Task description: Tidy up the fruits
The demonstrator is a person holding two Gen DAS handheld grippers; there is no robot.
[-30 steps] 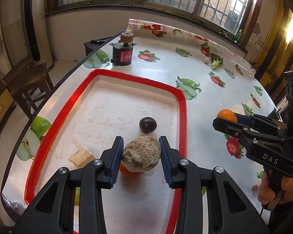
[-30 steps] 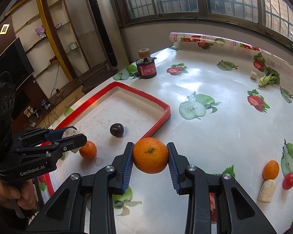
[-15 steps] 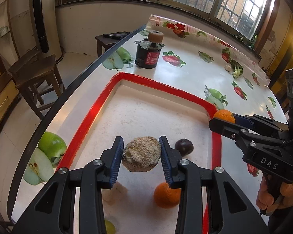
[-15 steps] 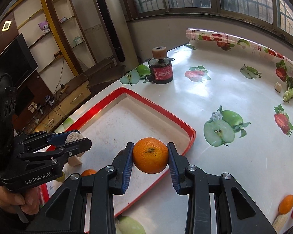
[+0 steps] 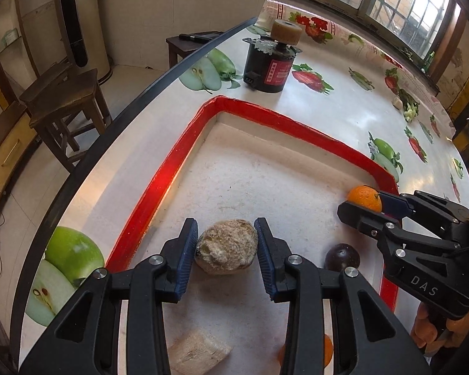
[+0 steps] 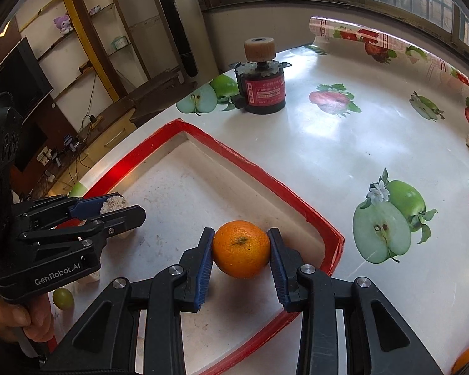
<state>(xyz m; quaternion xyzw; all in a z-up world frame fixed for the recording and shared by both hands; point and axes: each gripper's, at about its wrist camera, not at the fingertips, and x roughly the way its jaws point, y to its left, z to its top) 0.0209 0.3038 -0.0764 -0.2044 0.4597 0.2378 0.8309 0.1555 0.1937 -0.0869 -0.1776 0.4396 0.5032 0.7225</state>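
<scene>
Orange [image 6: 240, 248] between opening right tool [image 6: 240, 265] pads, stem facing camera.

Both wrist views look steeply down along own tongs, close over red-rimmed tray [image 5: 159, 184] [image 6: 253, 168]. Shared: tray, tabletop [image 5: 328, 115] [image 6: 344, 143], opposite tongs.

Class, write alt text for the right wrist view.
The right hand-held gripper, jaws opening, has an orange between its pads above a red-rimmed tray. At left, the left hand-held gripper holds a rough beige lump.
</scene>
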